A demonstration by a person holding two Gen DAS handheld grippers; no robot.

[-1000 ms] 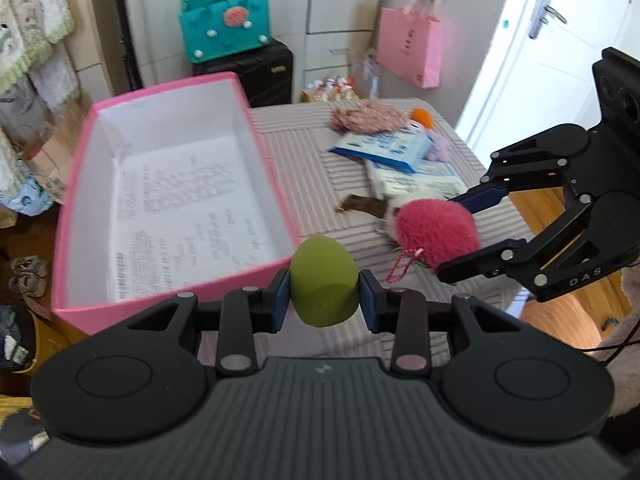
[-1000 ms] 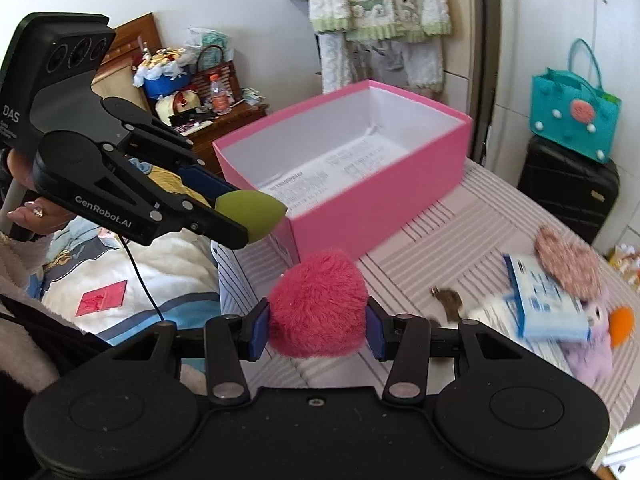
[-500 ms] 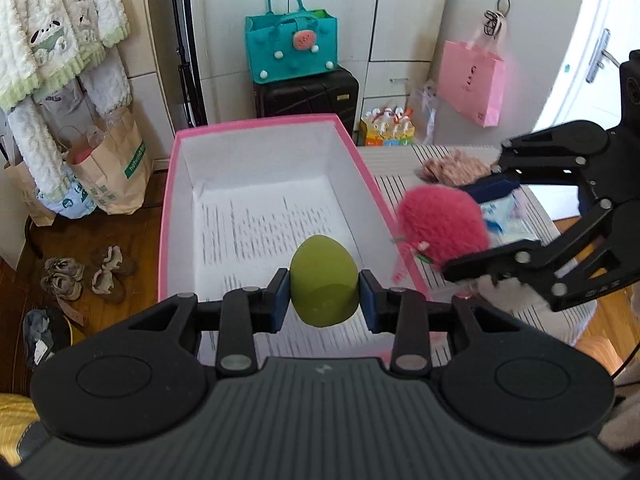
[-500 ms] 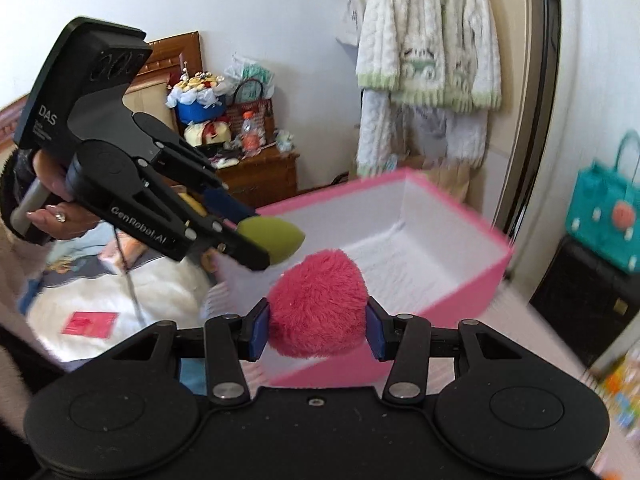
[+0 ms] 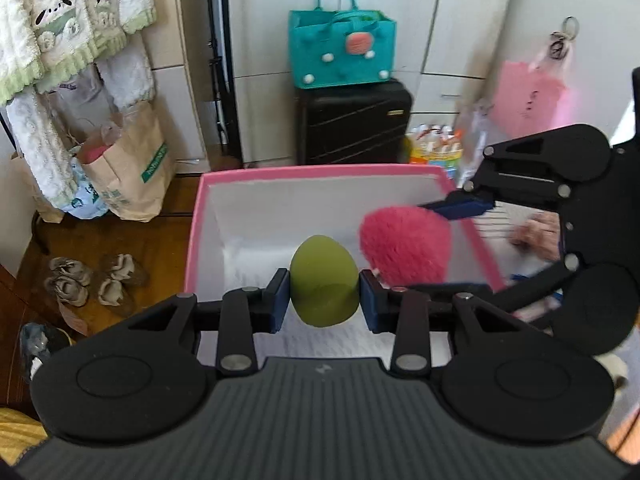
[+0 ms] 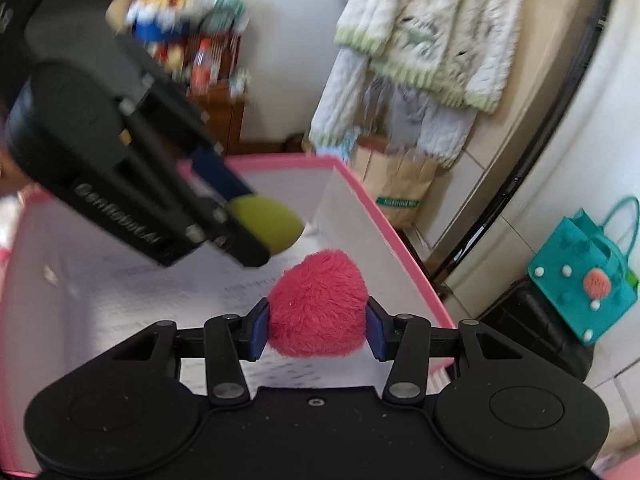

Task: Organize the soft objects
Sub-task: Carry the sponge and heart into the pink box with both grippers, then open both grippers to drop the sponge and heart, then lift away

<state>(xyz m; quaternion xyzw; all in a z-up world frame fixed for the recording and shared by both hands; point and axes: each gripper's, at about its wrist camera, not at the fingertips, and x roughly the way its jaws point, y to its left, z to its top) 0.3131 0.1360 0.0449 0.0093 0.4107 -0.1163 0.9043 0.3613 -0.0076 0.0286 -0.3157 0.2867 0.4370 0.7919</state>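
Note:
My left gripper is shut on a green egg-shaped sponge, held over the open pink box with its white, paper-lined inside. My right gripper is shut on a fluffy pink pom-pom, also over the box. In the left wrist view the right gripper holds the pom-pom just right of the sponge, above the box's right wall. In the right wrist view the left gripper reaches in from the upper left with the sponge at its tips, a little beyond the pom-pom.
Behind the box stand a black suitcase with a teal felt bag on top, a brown paper bag and hanging fleecy garments. Shoes lie on the wooden floor at left. A pink bag hangs at right.
Both grippers have swung from the striped table over to the pink box, each keeping its object. The pom-pom and sponge now hang above the box's inside.

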